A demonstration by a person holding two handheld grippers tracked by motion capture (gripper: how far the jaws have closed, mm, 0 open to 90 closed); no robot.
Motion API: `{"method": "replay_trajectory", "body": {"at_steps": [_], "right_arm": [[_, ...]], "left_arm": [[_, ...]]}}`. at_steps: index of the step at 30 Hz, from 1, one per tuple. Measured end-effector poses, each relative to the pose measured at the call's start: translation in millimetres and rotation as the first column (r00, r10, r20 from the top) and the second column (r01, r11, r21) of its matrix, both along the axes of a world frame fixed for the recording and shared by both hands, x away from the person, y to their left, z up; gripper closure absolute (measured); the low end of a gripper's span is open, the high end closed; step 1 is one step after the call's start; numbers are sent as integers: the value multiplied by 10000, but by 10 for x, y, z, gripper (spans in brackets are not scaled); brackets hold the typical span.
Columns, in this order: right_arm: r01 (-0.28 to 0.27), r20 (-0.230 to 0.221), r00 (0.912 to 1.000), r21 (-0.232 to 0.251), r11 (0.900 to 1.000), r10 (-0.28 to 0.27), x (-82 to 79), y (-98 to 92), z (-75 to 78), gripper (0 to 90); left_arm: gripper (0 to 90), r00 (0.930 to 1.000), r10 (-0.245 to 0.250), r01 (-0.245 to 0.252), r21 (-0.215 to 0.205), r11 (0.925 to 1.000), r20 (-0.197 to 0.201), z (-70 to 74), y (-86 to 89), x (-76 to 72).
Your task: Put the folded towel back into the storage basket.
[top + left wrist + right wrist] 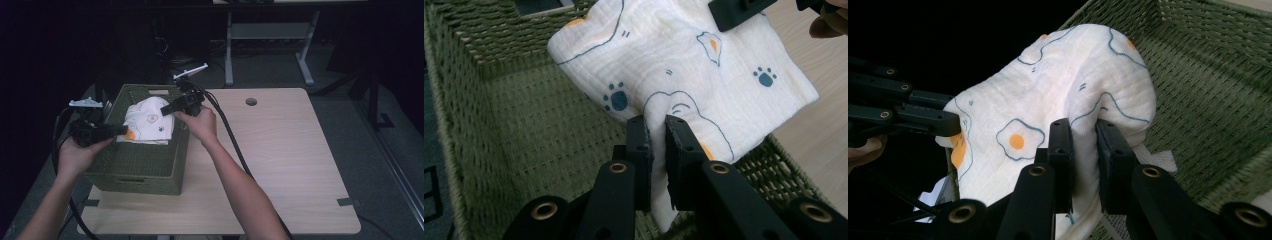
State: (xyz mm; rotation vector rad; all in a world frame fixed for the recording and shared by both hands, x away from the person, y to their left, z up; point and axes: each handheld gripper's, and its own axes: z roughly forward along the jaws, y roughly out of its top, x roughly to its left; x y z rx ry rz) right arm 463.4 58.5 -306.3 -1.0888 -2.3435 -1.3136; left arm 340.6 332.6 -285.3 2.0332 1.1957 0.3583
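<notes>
Cloth point(148, 121) is hanging between my grippers above the green basket point(137, 165), its long axis running across from my left gripper point(657, 131) to my right gripper point(1084, 134), both clamping folds, apparently equally near.

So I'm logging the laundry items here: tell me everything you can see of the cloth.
The cloth is white, thin and crinkly like muslin, printed with blue-outlined fried eggs with orange yolks and dark blue paw prints. It looks folded into a soft bundle, held up over the open green woven basket rather than lying flat on its bottom. The left gripper pinches a fold at one edge, and the right gripper pinches another fold, jaws shut on the fabric at both.
</notes>
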Motion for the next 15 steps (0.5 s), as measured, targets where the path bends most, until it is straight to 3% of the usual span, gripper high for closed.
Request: {"method": "replay_trajectory", "body": {"at_steps": [15], "right_arm": [[-128, -60, 9999, -181, 9998, 127, -20, 248, -104, 786]], "left_arm": [[823, 9993, 361, -359, 180, 9992, -118, -66, 176, -29]]}}
